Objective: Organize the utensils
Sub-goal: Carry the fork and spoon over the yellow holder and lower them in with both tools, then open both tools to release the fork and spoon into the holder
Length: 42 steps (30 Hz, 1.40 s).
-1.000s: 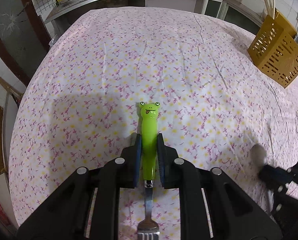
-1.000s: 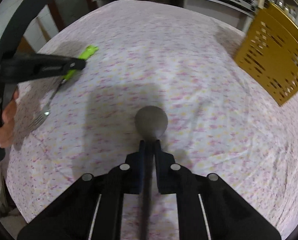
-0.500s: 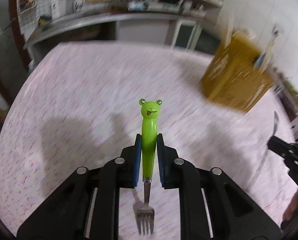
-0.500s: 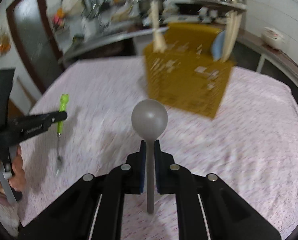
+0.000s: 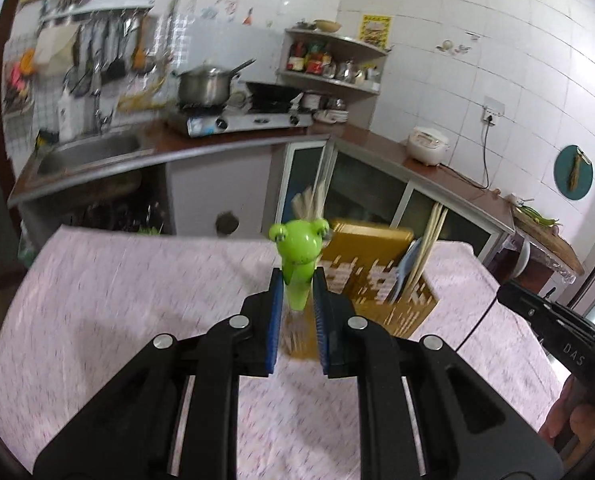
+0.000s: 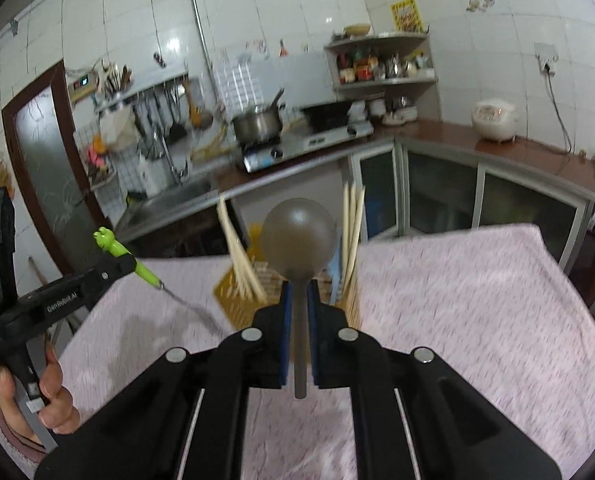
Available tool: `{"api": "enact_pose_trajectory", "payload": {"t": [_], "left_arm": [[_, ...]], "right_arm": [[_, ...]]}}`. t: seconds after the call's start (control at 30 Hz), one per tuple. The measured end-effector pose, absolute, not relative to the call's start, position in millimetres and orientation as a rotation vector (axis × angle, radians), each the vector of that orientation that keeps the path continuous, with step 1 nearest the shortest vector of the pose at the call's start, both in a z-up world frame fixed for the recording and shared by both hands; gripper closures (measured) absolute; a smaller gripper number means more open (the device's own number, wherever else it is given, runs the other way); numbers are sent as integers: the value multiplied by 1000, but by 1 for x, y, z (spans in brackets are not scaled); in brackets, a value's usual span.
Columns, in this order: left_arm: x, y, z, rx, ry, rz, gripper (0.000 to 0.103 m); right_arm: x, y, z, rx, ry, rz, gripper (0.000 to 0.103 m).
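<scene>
The fork (image 5: 298, 258), with its green frog-head handle, is clamped between the blue pads of the left tongs (image 5: 297, 280), frog end up and tines pointing down and blurred behind the pads; from the right wrist view its metal tines slant down toward the yellow utensil holder (image 6: 233, 300); the grey spoon (image 6: 298, 240) is pinched by its stem in the right tongs (image 6: 298, 292), bowl upward, directly in front of that holder; the holder stands on the counter (image 6: 477, 300), which is covered in a pink floral cloth, and already carries pale chopsticks (image 6: 351, 216) and a light blue utensil (image 5: 407, 264); both tongs hang above the cloth, the left one beside the holder; a steel pot (image 5: 205, 86) sits on the stove behind.
</scene>
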<state>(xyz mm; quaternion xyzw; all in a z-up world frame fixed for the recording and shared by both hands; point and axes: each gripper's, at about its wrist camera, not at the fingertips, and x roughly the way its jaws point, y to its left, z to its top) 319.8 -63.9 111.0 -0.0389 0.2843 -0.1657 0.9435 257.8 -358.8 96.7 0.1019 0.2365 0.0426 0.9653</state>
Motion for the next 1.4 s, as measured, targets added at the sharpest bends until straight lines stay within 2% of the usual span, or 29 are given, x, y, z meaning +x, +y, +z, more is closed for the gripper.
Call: {"api": "enact_pose_trajectory", "payload": {"t": [0.27,0.47,1.1,1.4], "left_arm": [[330,-97,172,-5,492,-346,89],[347,-123,190,35,466,-348,89],[398,-136,74,68,627,-347,89],[401,-132,45,46,673,-348,89]], "right_arm": [[286,-374,143,177,386,56,95],[307,-372,145,143,378,46,95],[349,-368,59,111,484,69,95],[357,-363,26,122,530,75,95]]}}
